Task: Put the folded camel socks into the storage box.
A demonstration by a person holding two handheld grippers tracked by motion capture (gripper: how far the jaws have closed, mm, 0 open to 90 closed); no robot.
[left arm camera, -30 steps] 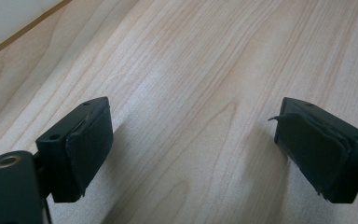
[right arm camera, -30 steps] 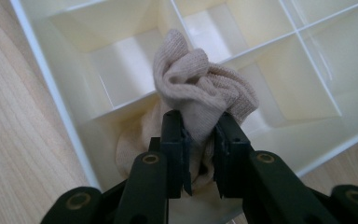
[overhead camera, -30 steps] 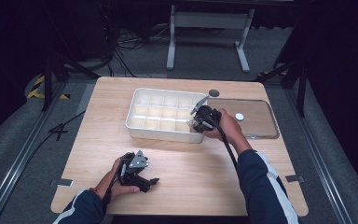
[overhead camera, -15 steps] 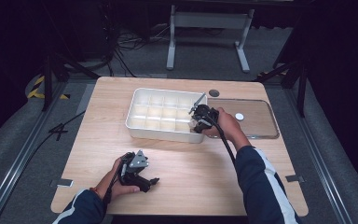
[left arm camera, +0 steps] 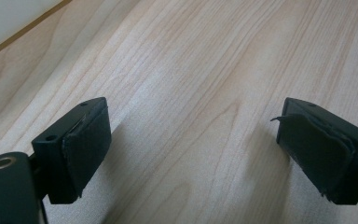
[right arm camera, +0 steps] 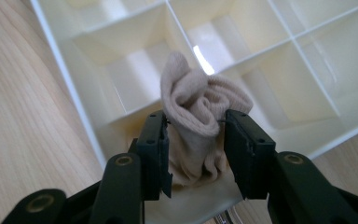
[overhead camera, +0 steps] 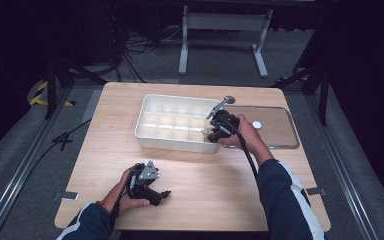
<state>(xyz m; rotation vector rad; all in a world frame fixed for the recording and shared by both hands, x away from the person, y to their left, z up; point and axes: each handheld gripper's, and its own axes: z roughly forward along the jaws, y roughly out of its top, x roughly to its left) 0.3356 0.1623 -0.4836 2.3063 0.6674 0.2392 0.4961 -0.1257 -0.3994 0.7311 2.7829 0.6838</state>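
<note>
1. Right gripper view: beige sock [right arm camera: 193, 119], bunched up, pinched between the right gripper [right arm camera: 193, 140] jaws, over a corner compartment of the white tray [right arm camera: 81, 100].
2. Tray is split into many compartments; those visible look bare.
3. High view: right gripper [overhead camera: 215, 131] at the tray's [overhead camera: 172, 142] near right corner; clear lid [overhead camera: 280, 131] lies flat just right of the tray.
4. Left gripper [overhead camera: 164, 194] rests on the table [overhead camera: 215, 180] near its front edge, well apart from the tray.
5. Left gripper view: jaws spread wide, nothing between them, bare wood underneath.
</note>
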